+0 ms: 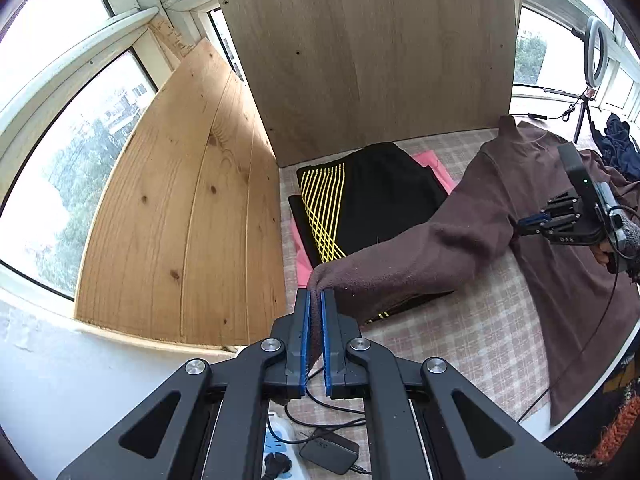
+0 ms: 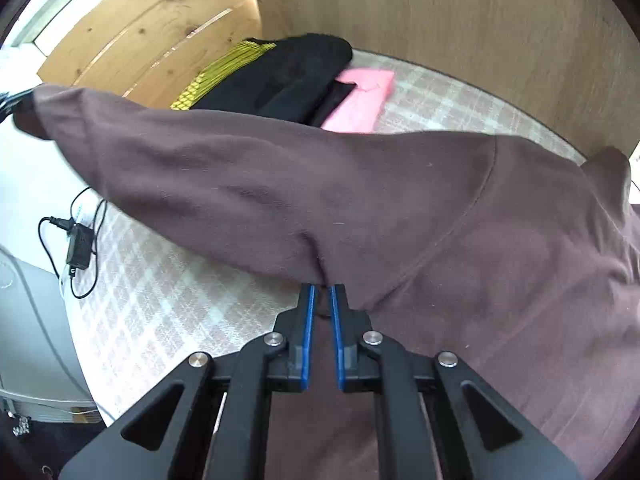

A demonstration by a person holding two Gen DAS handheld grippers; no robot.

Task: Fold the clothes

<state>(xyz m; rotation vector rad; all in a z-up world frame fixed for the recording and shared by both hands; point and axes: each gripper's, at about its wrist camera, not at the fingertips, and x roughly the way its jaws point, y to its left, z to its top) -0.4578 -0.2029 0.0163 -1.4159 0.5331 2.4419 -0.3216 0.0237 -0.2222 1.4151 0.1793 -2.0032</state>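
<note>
At far left stands a knotty pine board (image 1: 176, 208), its planks grooved lengthwise, leaning by the windows (image 1: 60, 168). Beside it rises a smooth, paler wood-grain panel (image 1: 368, 52), upright at the back of the tabletop (image 1: 460, 344), which wears a soft pink-and-cream checked cloth and has a rounded edge.

The left gripper (image 1: 316, 294) has its blue ribbed fingers (image 1: 305, 332) pressed together on the cuff of the brown sweater (image 1: 440, 240), a matte, slightly fuzzy knit. The sleeve (image 1: 400, 264) runs taut from that pinch, lifted off the tabletop, across to the shoulder seam. Beneath the sleeve lies a folded black garment (image 1: 384, 196), flat and rectangular, crossed by thin yellow stripes (image 1: 324, 208) that fan and cross. It rests on a folded pink cloth (image 1: 436, 168).

Below the left gripper, a black adapter (image 1: 332, 454) with thin looping cables lies on the tabletop next to a white power strip (image 1: 276, 436).

Further right, the sweater body lies spread flat, its collar pointing toward the panel. The right gripper (image 2: 323, 289) sits at the underarm, where sleeve meets body; its fingers (image 2: 307, 332) are nearly together, pinching a small fold of brown knit at their tips.

At far right a ring light (image 1: 596, 56) stands on a tripod, near a crumpled dark blue garment (image 1: 618, 140).
</note>
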